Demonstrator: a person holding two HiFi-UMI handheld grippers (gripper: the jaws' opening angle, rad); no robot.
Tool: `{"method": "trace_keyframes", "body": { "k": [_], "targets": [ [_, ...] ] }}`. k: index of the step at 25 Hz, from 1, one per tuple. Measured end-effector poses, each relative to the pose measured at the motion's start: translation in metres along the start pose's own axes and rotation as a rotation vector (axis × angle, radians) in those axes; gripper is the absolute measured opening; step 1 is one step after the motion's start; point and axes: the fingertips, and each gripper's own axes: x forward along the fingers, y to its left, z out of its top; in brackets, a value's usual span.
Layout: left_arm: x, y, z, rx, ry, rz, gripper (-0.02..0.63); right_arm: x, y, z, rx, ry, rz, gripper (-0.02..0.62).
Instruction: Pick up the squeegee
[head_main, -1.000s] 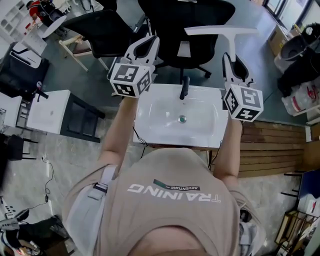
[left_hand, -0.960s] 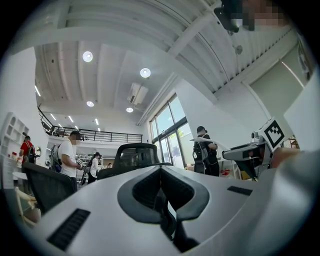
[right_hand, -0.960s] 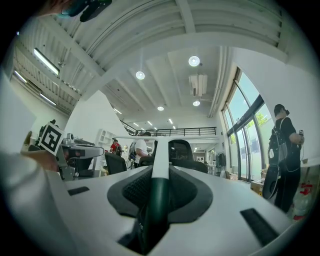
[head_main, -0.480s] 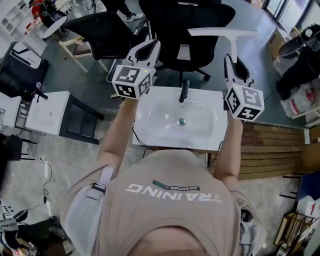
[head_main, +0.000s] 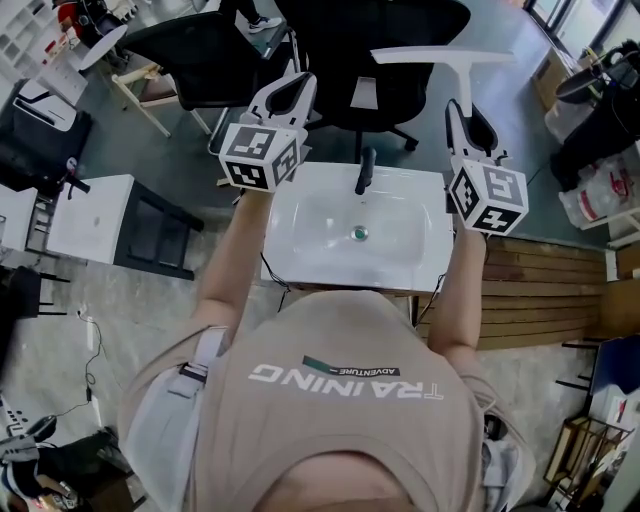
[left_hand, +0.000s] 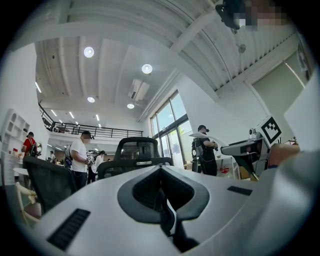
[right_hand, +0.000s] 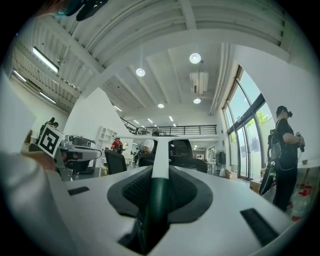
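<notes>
Standing at a white sink (head_main: 300, 235), a person (head_main: 340, 400) holds both tools out over its far edge, with a black office chair (head_main: 380, 60) on the floor beyond.

The squeegee (head_main: 440, 56) is up in the air, well clear of the sink, above and beyond its right rear corner. Its long white blade lies crosswise at the top and its stem runs back down into the right gripper (head_main: 467, 118). In the right gripper view, the dark green handle (right_hand: 159, 200) sits squarely between the two jaws, which are clamped against it on both sides.

Further left, the left gripper (head_main: 290, 88) hovers past the sink's left rear corner. In its own view the jaws (left_hand: 161, 172) look drawn together with nothing between them, though the seam is dark there.

A dark tap (head_main: 366, 170) stands at the middle of the sink's back rim, and the small drain (head_main: 360, 233) lies in the basin's centre.
</notes>
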Motion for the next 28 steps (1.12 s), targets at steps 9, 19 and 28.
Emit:
{"method": "trace_keyframes", "body": {
  "k": [9,19,28],
  "targets": [
    [-0.003,0.002,0.008,0.001,-0.026,0.007,0.012,-0.005,-0.005,0.002,0.011,-0.017,-0.022,0.098],
    [0.008,0.003,0.003,0.006,-0.02,0.019,0.012,-0.008,-0.018,-0.003,0.027,-0.024,-0.033,0.098],
    [0.004,0.002,0.008,0.001,-0.024,0.032,0.012,-0.007,-0.018,-0.005,0.032,-0.01,-0.016,0.098]
  ]
}}
